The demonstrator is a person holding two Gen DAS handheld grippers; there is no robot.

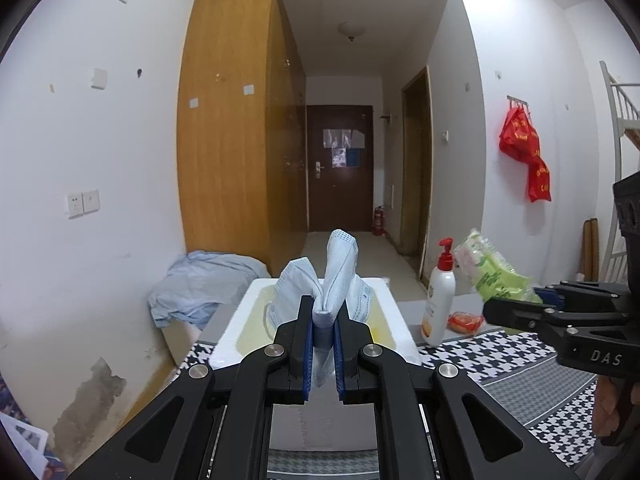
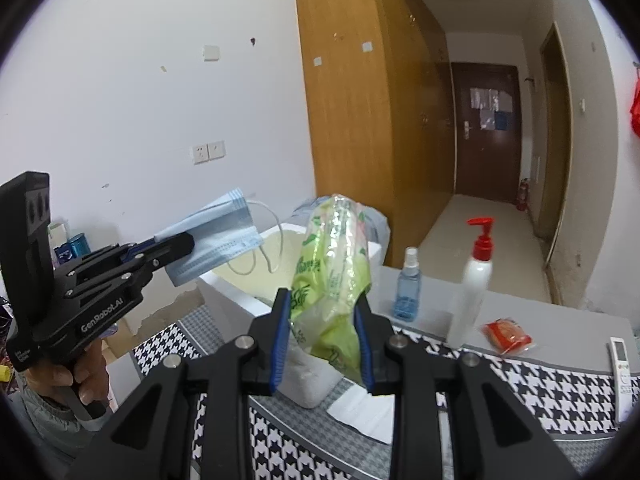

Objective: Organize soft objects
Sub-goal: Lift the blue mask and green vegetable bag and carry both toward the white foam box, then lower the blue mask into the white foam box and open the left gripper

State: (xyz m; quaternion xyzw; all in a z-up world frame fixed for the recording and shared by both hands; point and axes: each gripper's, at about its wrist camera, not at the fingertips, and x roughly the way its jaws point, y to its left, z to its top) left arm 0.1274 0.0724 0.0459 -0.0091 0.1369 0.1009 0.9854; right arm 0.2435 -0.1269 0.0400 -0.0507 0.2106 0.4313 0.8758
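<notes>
Two soft items are up in the air at once. The blue face masks (image 1: 326, 292) sit pinched flat in the left gripper (image 1: 323, 344), jaws clamped tight — thin cloth needs a full squeeze or it slips. They hang over the white foam box (image 1: 390, 312), prob. the drop spot. The green tissue pack (image 2: 330, 280) is clamped in the right gripper (image 2: 322, 344), jaws only partway in b/c the pack is bulky (it bulges above the pads). Pump bottle (image 2: 474, 280), blue spray bottle (image 2: 409, 288) & red packet (image 2: 506, 334) stand on the table beside the houndstooth cloth (image 2: 520, 384) — hard stuff, left alone.
</notes>
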